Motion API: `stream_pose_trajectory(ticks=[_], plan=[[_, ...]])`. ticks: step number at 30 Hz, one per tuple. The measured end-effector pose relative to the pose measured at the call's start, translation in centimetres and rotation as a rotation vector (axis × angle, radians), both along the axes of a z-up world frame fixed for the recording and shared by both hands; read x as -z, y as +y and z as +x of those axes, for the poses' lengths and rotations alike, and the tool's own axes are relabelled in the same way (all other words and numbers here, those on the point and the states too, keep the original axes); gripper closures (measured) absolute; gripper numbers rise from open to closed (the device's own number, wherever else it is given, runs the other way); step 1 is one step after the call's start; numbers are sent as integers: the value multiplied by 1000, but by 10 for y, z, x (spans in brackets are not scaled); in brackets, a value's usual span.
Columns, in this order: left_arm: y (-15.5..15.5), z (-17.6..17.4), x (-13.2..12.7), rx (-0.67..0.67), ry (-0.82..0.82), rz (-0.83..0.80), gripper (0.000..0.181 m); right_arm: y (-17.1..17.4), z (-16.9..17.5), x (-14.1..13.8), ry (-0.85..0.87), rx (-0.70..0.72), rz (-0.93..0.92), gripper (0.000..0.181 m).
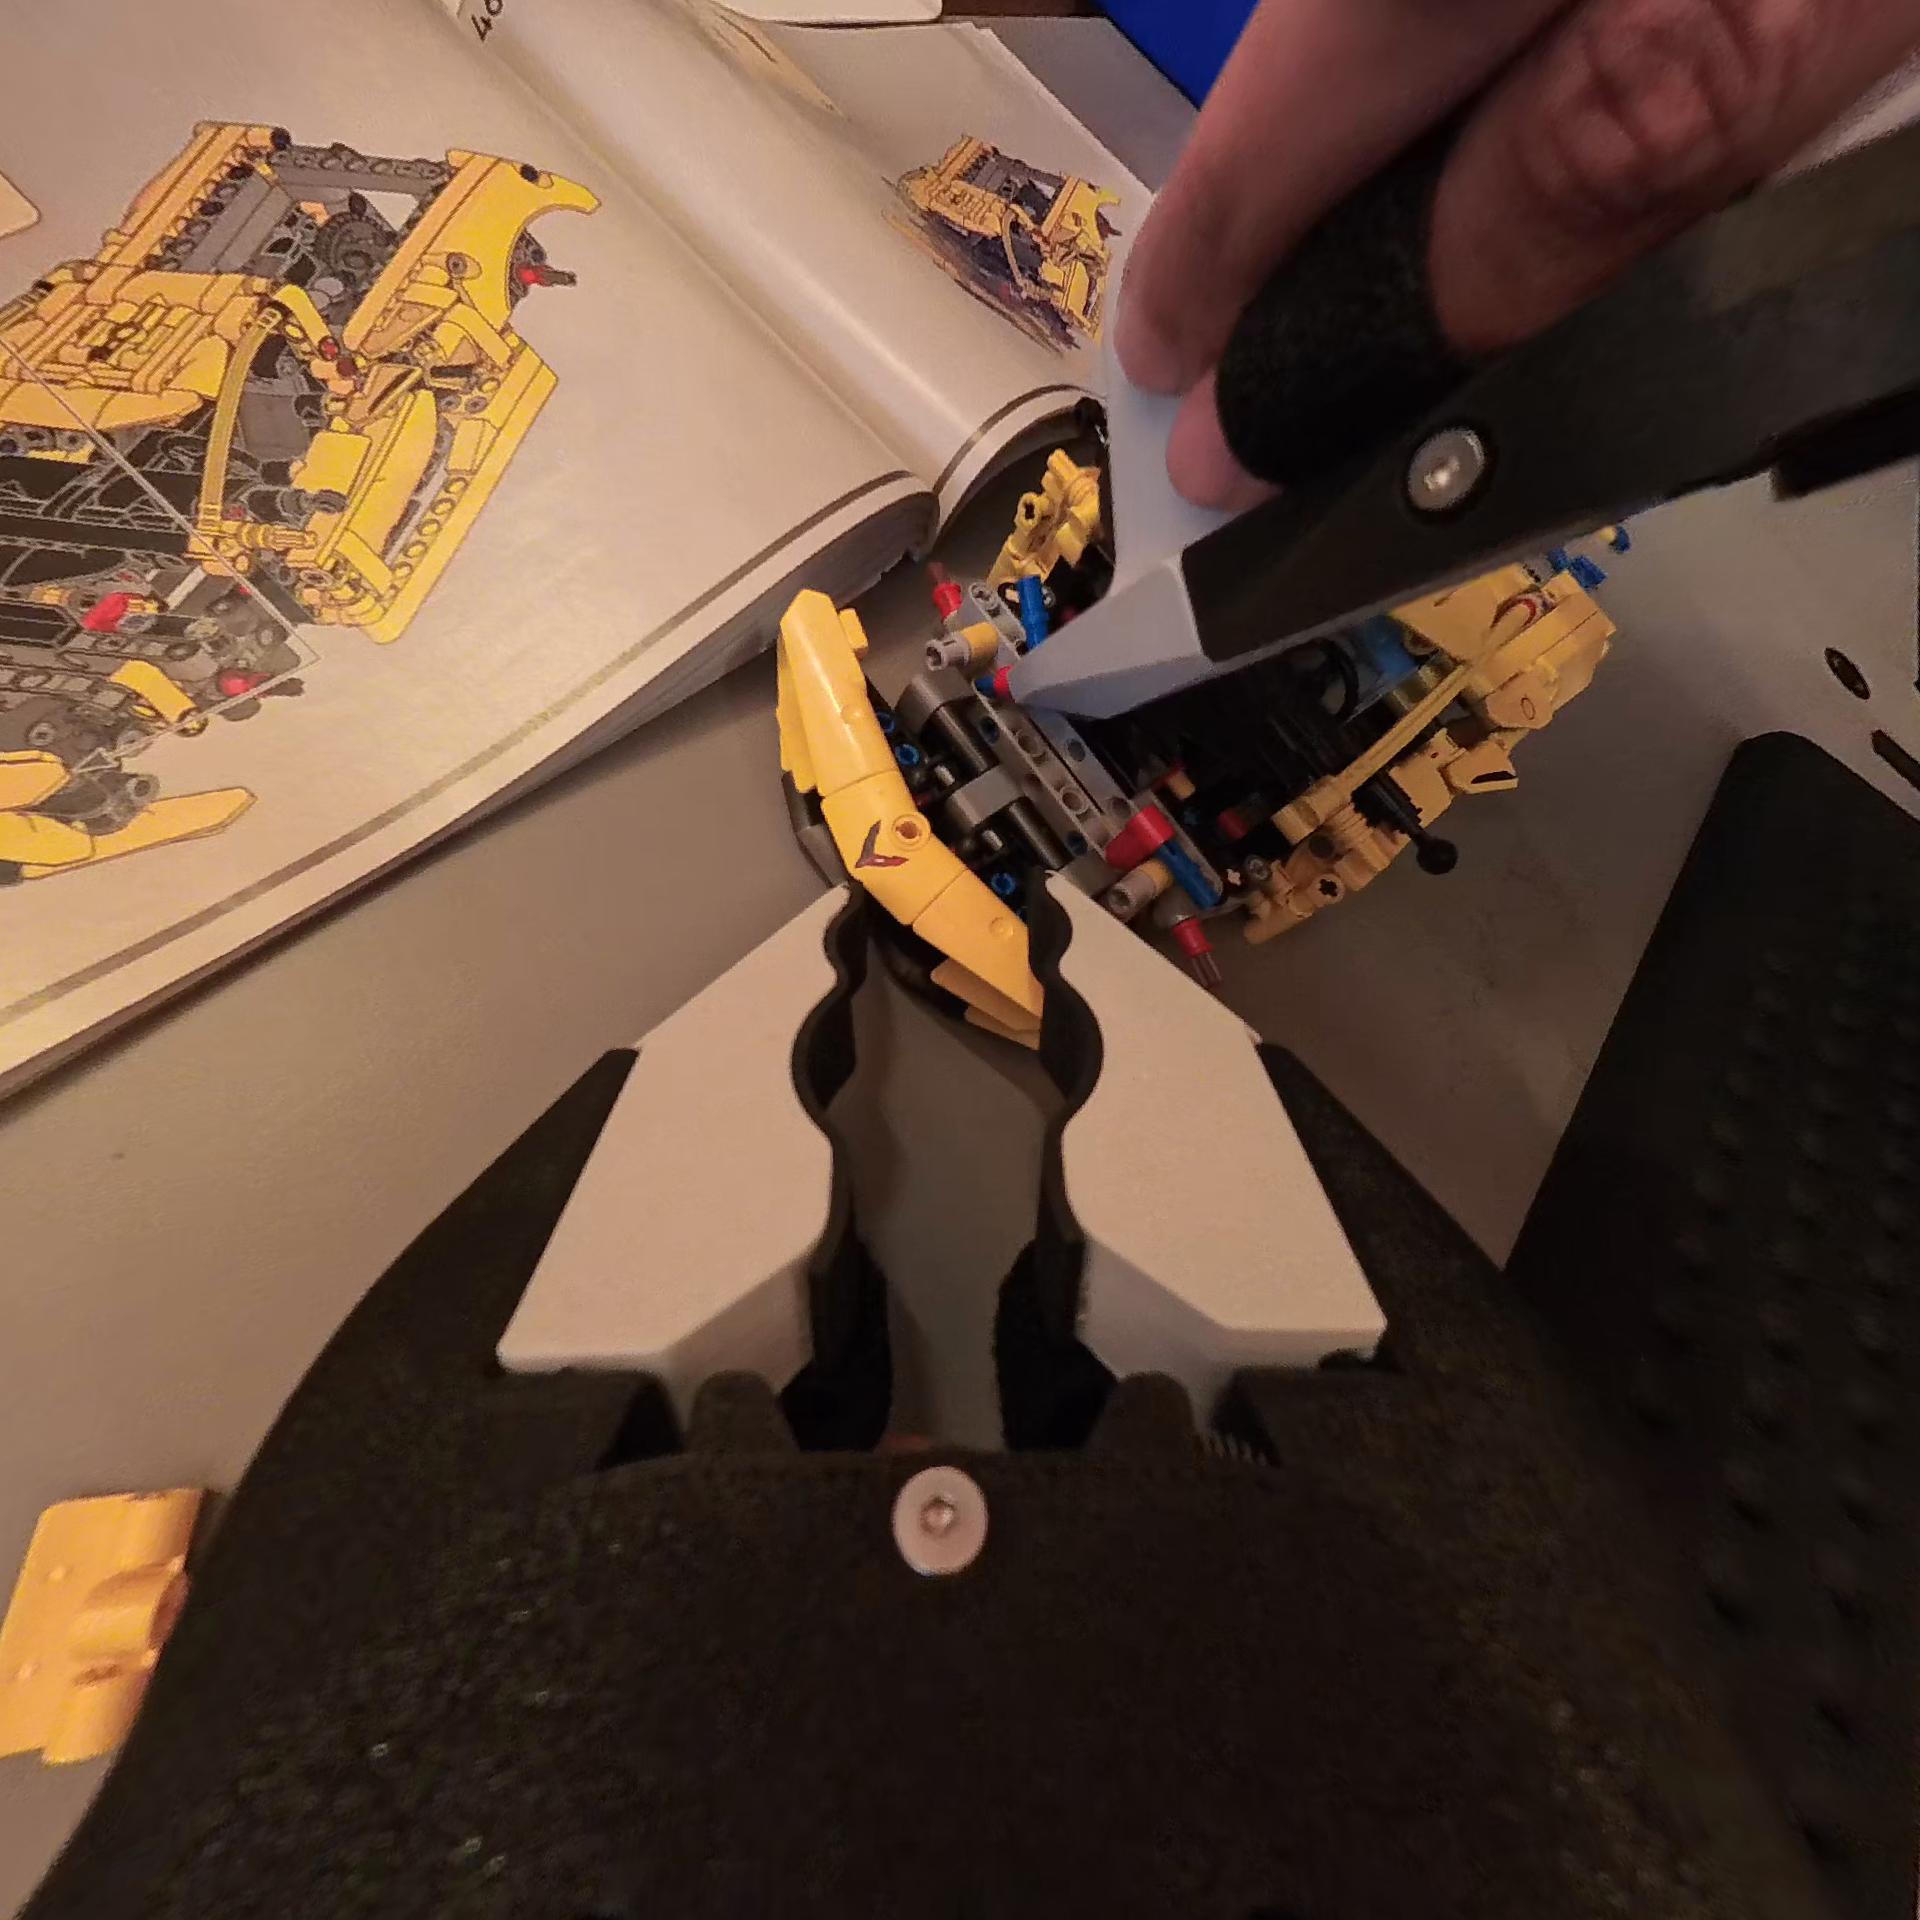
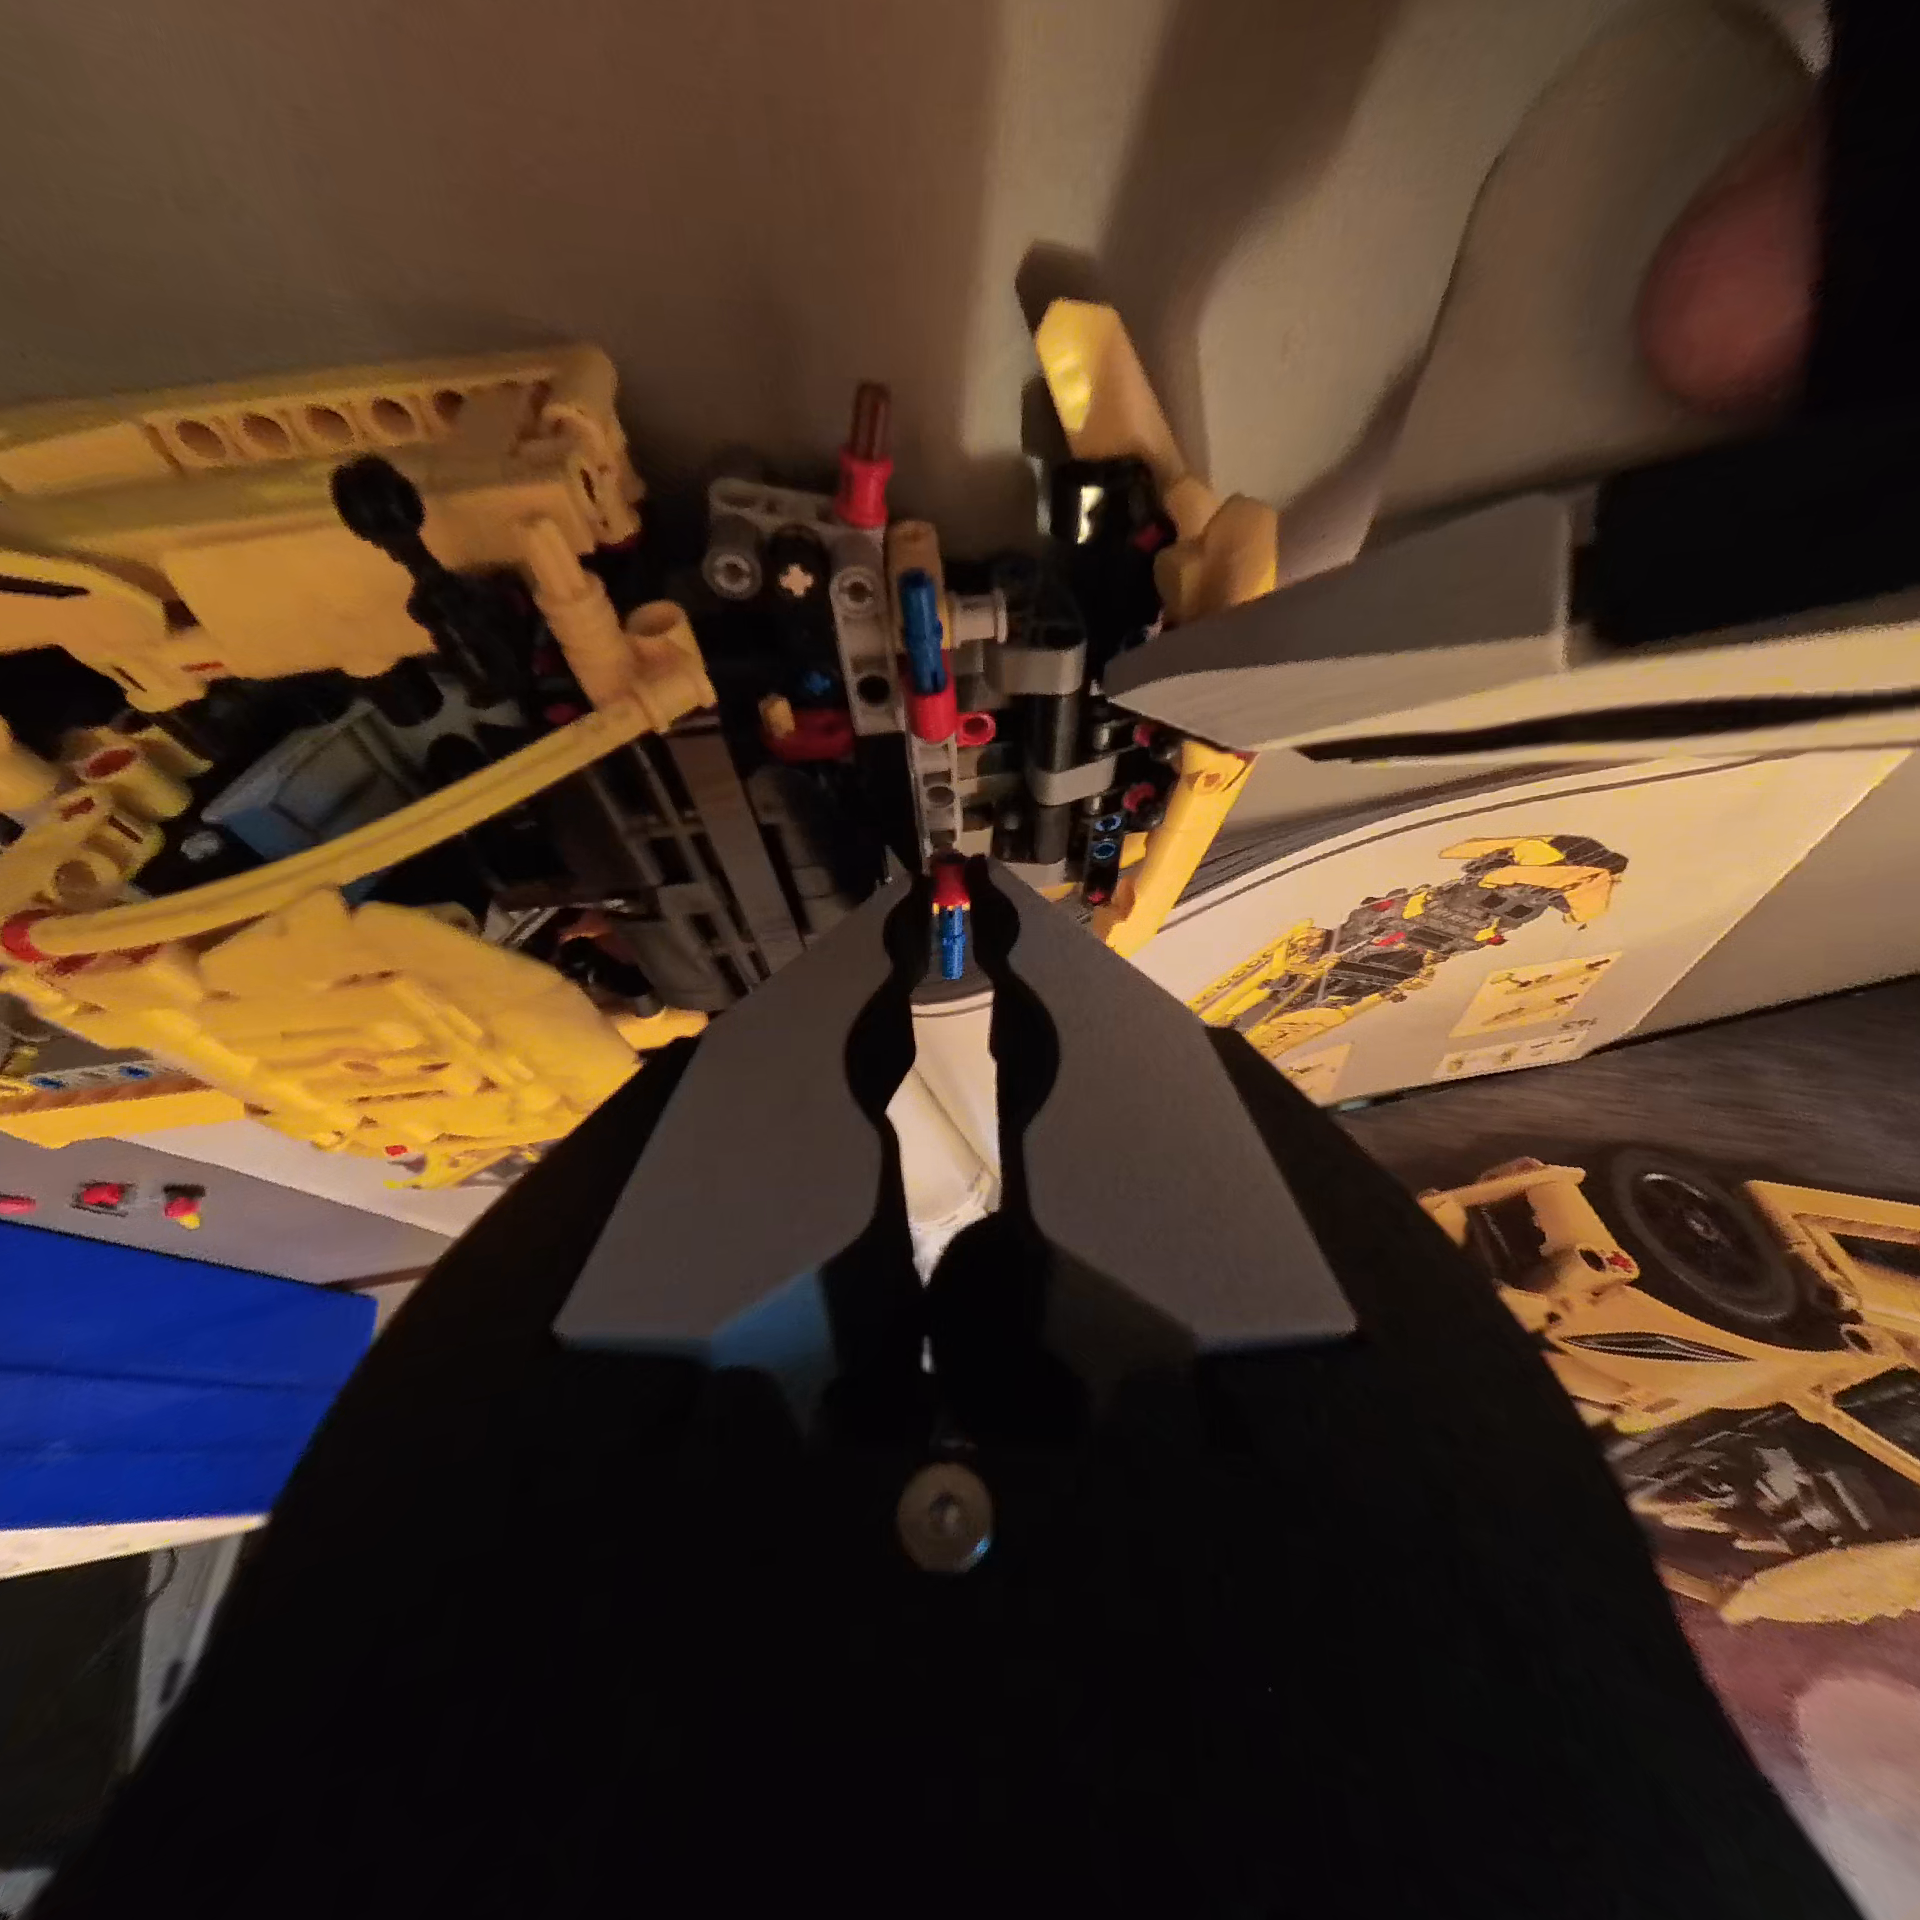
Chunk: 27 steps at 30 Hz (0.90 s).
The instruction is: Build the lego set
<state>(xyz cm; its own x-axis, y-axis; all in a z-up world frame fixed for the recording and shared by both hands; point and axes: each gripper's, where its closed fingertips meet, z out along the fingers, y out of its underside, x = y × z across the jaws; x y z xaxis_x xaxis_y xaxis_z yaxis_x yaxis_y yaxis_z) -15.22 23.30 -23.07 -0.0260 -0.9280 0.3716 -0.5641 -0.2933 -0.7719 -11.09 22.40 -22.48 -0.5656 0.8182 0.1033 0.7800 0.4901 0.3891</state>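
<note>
- Yellow curved panel at the near end of the half-built bulldozer model sits pinched between the fingers of my left gripper; they are nearly closed on its lower tip, and I judge this grip is there to brace the model.
- My right gripper has its fingers almost together on a small red-and-blue pin, with the red end at a grey beam of the chassis. This looks like seating the pin in a hole.
- From the left wrist view, the right gripper comes in from the upper right with a hand on its handle, tip down among the grey and black beams.
- Open instruction booklet lies toward the table's far left, its near corner just beside the model, so room on that side is tight.
- Bare table opens on the near left, where a loose yellow part lies by the edge of the view.
- On the right wrist side, the printed set box and a blue sheet hem me in.
</note>
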Motion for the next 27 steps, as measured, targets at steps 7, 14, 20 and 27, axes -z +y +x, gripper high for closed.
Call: stream_pose_trajectory(ticks=[7,14,20,27], plan=[[0,0,0,0,0,-1,151,-1,1,1,159,213,-91,175],[0,0,0,3,1,-4,151,3,9,5,212,306,-107,175],[0,0,0,4,1,-7,151,4,9,4,206,207,-110,175],[-1,0,0,4,2,-9,151,4,7,3,25,42,-37,175]])
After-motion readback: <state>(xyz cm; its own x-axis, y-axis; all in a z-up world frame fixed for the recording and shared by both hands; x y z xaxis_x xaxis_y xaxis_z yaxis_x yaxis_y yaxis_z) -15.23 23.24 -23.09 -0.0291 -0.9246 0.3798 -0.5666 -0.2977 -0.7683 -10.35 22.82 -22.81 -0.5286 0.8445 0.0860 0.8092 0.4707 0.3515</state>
